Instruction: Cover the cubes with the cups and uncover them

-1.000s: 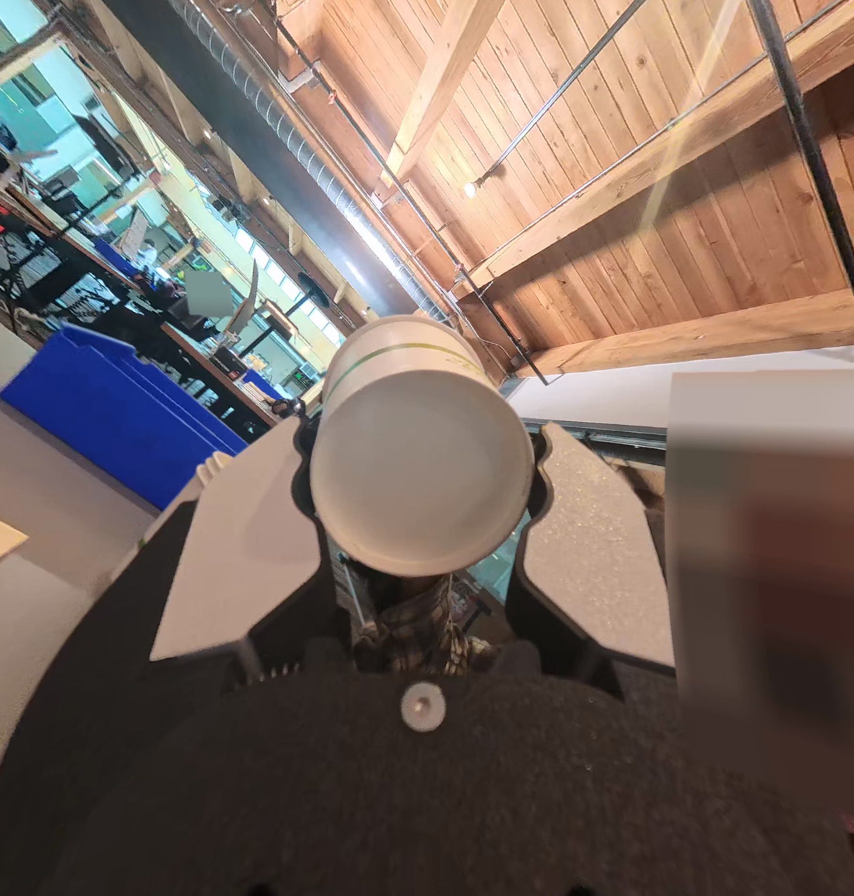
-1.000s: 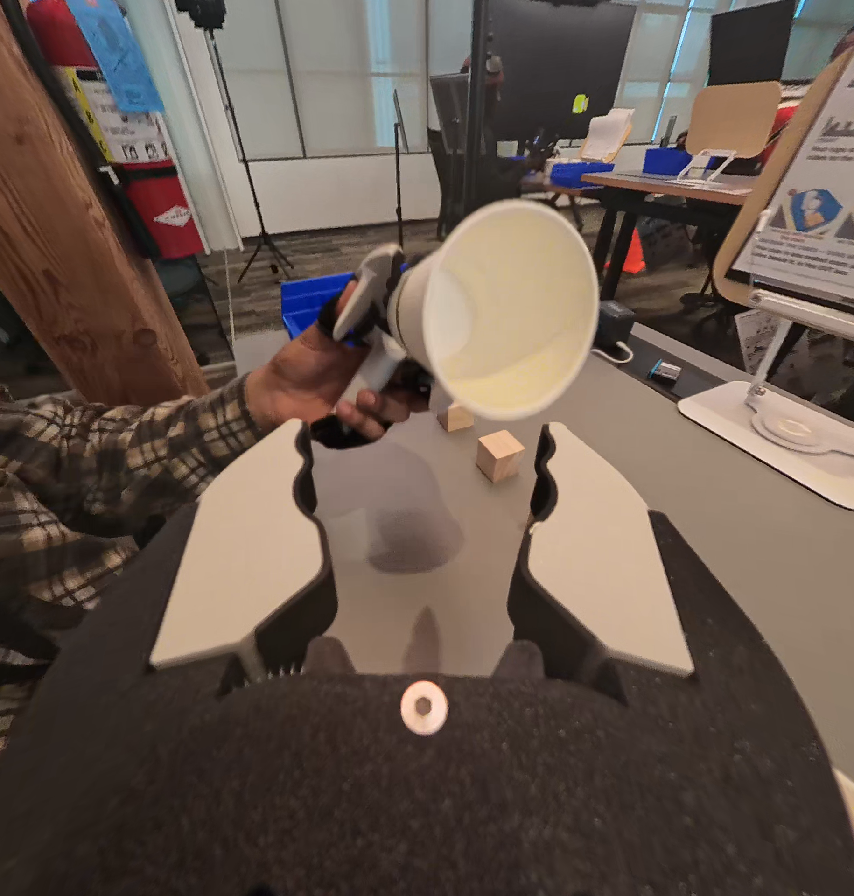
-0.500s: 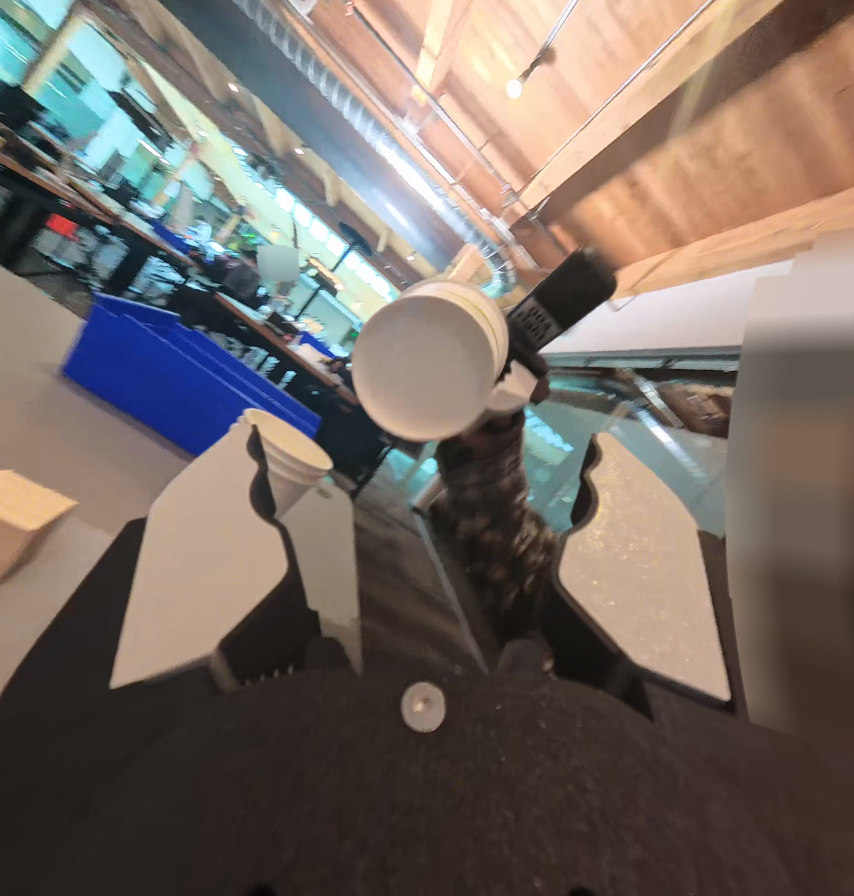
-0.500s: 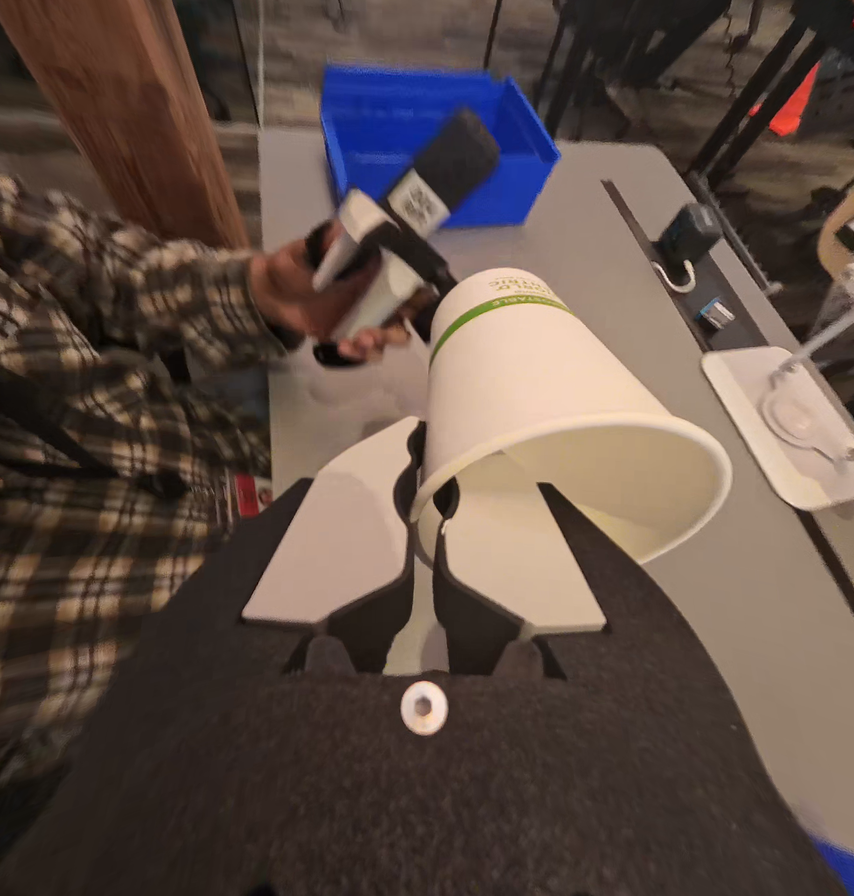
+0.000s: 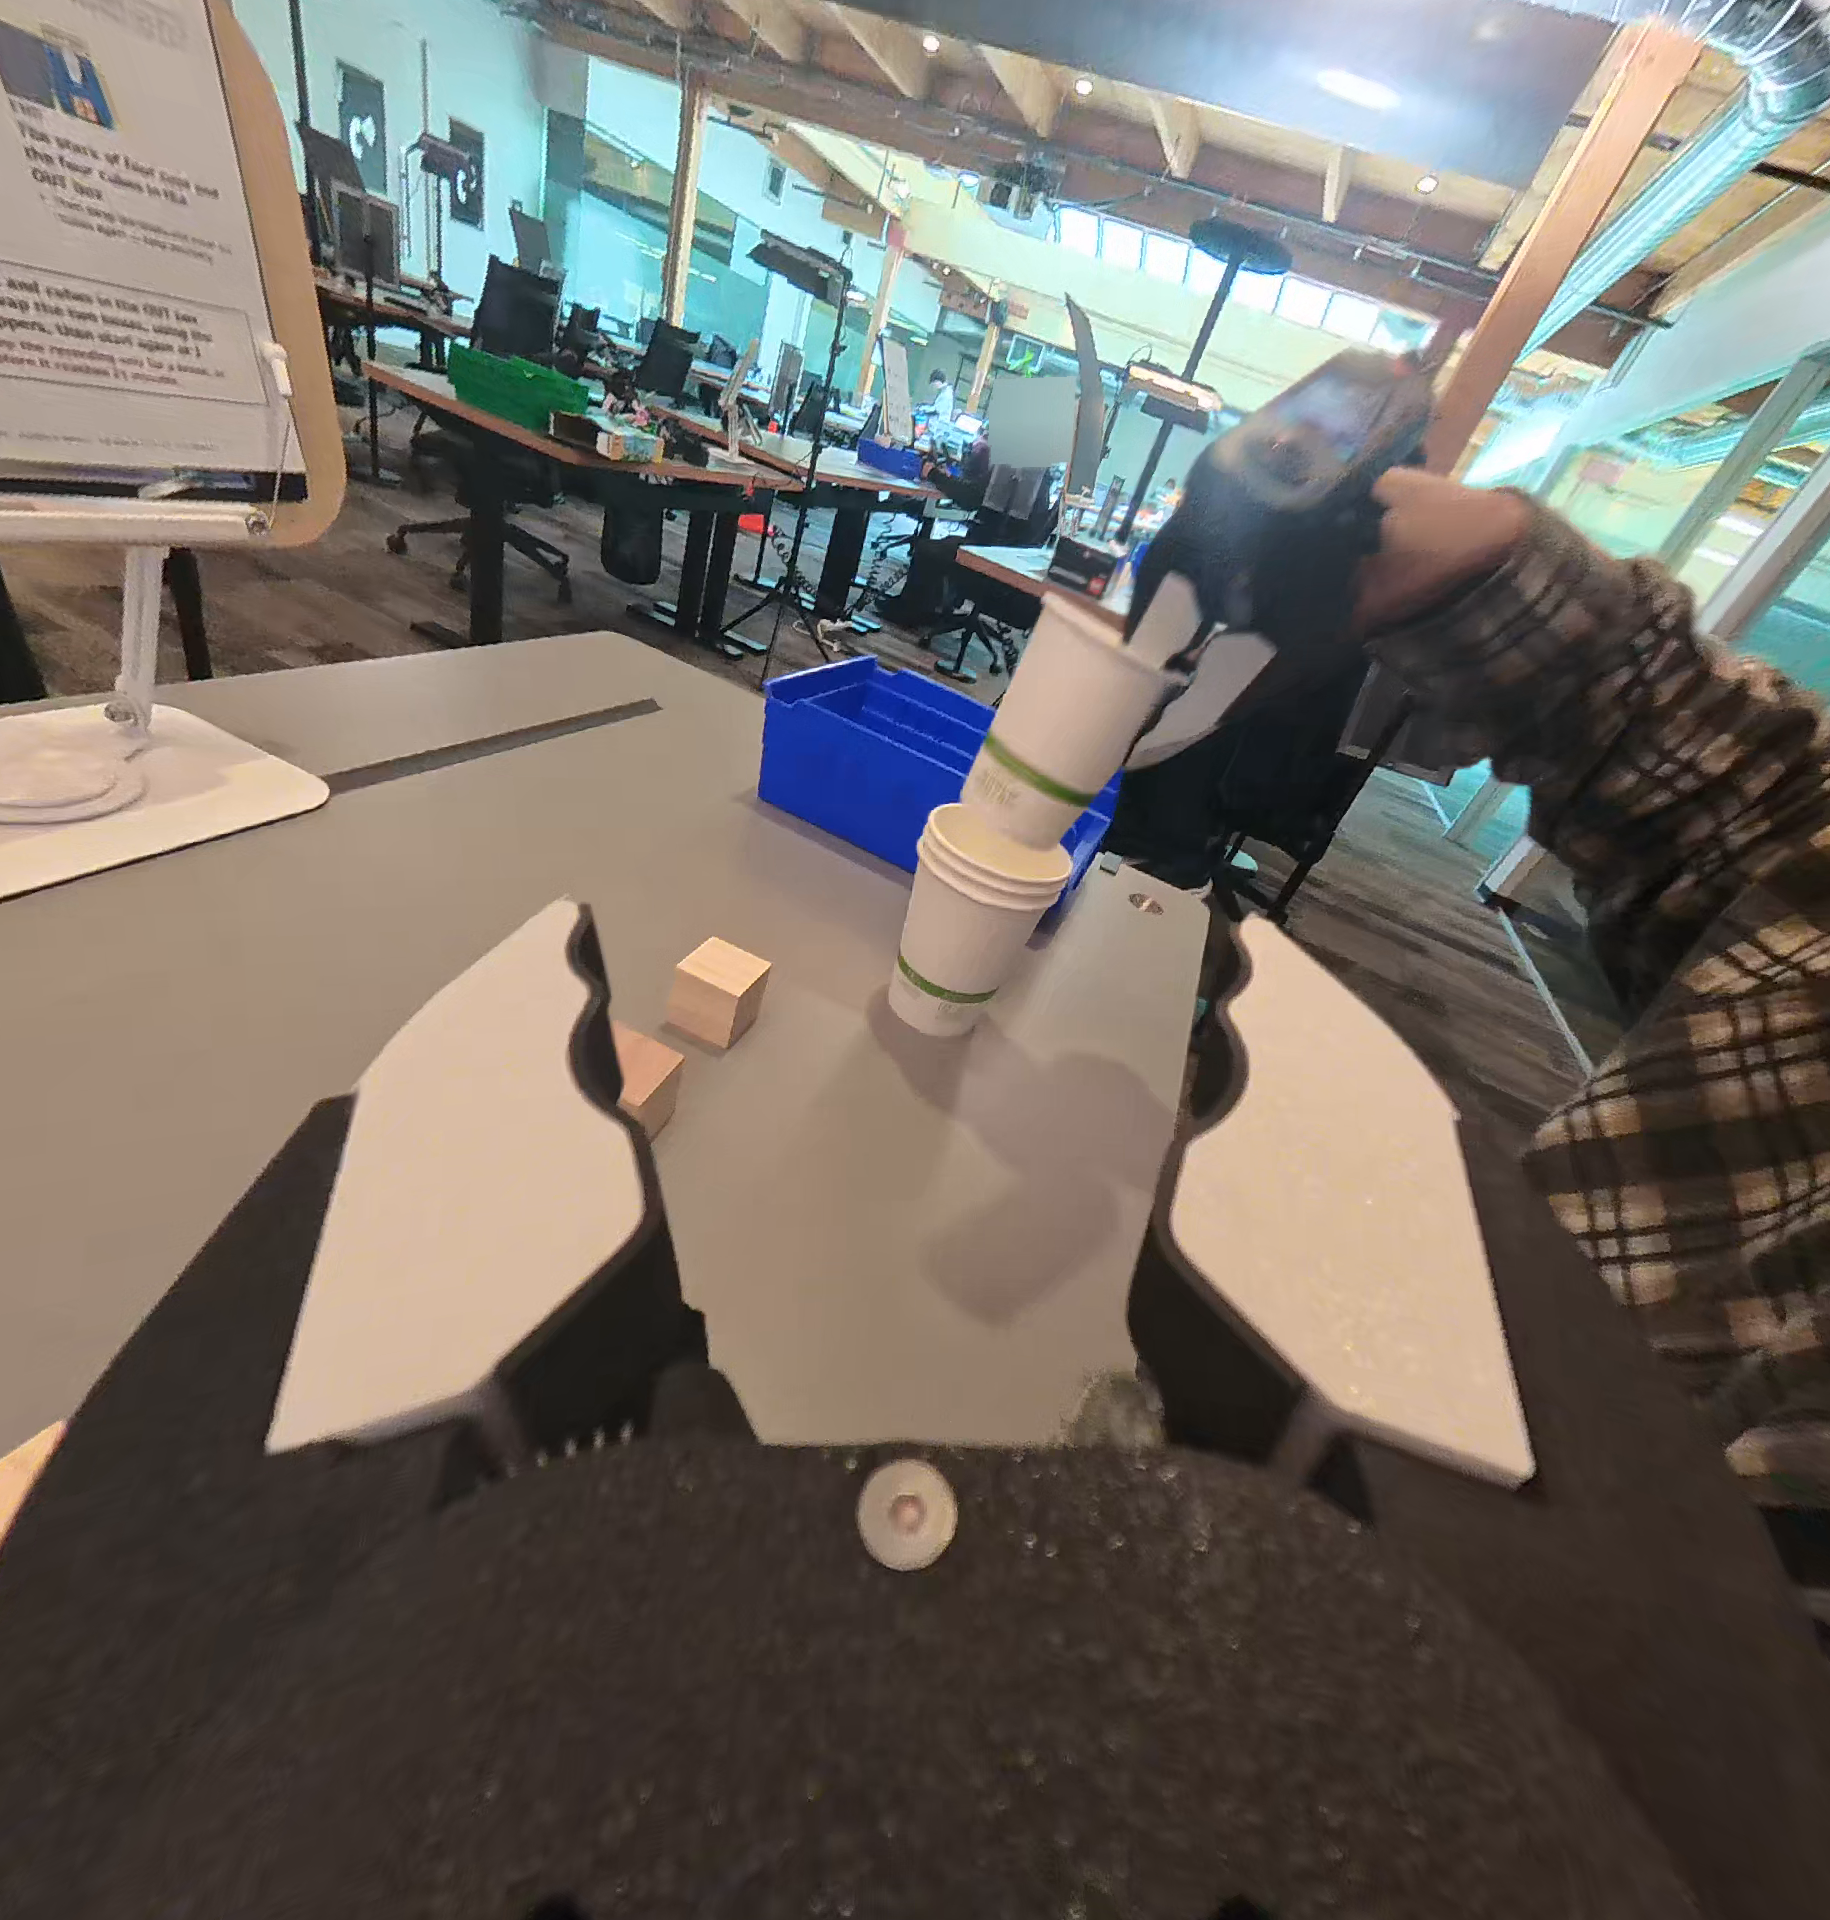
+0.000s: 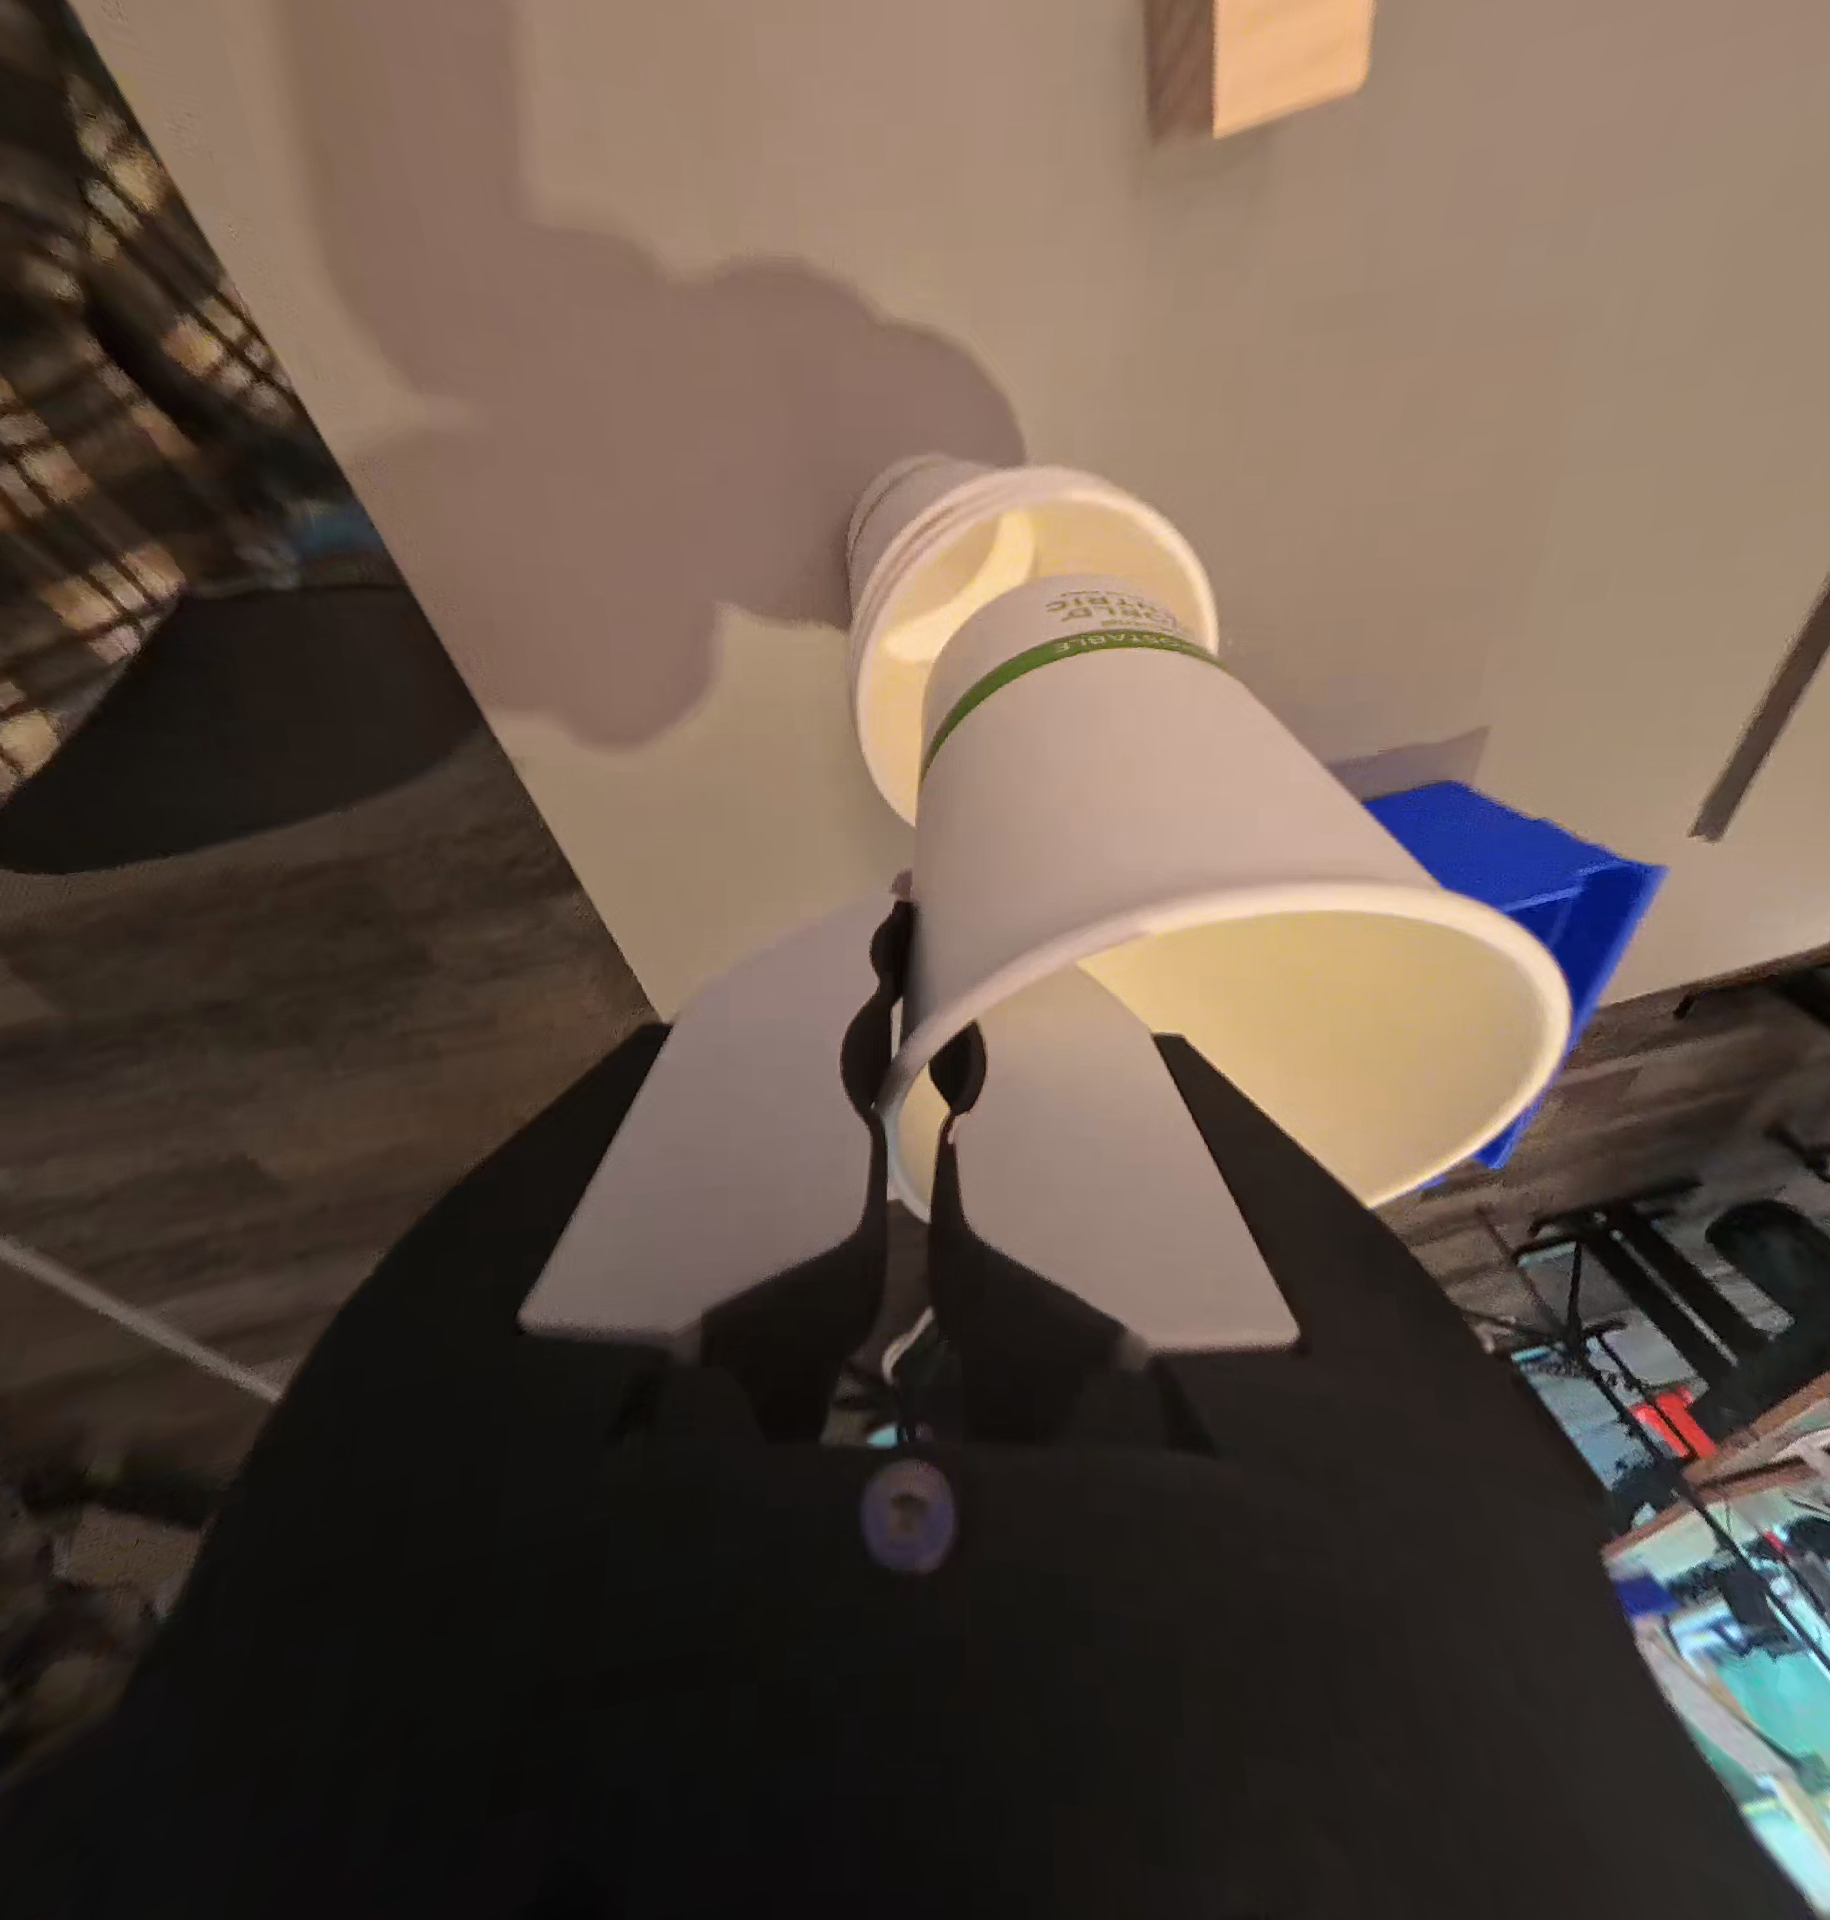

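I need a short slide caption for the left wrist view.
Right gripper lowers a paper cup into the cup stack beside two wooden cubes.

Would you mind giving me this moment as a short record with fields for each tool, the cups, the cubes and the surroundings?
left tool: open, empty, above the table
right tool: shut on the held cup's rim
held cup: tilted, its base entering the stack's mouth
stack: nested white cups, upright on the table
cubes: two, uncovered; far cube, near cube partly hidden behind the left tool's finger
bin: blue, behind the stack
stand: white, left rear, holding a sheet
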### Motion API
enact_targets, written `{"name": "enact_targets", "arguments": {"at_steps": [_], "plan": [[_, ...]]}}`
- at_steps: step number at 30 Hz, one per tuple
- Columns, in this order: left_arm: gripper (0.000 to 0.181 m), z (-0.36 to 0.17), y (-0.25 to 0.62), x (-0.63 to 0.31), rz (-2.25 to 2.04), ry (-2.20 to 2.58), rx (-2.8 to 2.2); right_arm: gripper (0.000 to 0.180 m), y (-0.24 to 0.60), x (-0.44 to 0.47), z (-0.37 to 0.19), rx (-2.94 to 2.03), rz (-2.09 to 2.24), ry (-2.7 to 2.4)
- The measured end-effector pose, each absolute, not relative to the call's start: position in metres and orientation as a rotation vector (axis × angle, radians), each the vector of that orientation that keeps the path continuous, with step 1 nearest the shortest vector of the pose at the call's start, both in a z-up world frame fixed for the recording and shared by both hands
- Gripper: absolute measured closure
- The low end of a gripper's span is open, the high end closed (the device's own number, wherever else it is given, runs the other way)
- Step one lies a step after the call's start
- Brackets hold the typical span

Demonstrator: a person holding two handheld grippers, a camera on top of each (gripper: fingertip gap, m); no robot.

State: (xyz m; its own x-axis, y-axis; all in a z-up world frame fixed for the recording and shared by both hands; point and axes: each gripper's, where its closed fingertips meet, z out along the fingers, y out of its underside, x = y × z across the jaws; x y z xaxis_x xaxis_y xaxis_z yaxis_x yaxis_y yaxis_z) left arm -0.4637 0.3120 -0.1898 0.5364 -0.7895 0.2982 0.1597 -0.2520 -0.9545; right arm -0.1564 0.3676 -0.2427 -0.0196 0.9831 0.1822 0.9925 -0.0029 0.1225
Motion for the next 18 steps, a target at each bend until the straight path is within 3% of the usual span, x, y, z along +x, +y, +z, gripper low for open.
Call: {"name": "enact_targets", "arguments": {"at_steps": [1, 7, 14, 18], "plan": [[0.073, -0.188, 0.309, -0.464, -0.996, 0.558, -1.566, 0.179, 0.368, -0.154, -0.250, -2.194, -0.343, -2.203], [0.076, -0.195, 0.306, -0.468, -1.004, 0.564, -1.544, 0.179, 0.369, -0.154, -0.288, -2.275, -0.311, -2.257], [0.076, -0.199, 0.305, -0.464, -1.003, 0.596, -1.563, 0.100, 0.369, -0.158, -0.301, -2.288, -0.296, -2.281], [0.076, -0.199, 0.304, -0.466, -0.950, 0.613, -1.564, 0.086, 0.376, -0.173, -0.269, -2.199, -0.198, -2.123]]}}
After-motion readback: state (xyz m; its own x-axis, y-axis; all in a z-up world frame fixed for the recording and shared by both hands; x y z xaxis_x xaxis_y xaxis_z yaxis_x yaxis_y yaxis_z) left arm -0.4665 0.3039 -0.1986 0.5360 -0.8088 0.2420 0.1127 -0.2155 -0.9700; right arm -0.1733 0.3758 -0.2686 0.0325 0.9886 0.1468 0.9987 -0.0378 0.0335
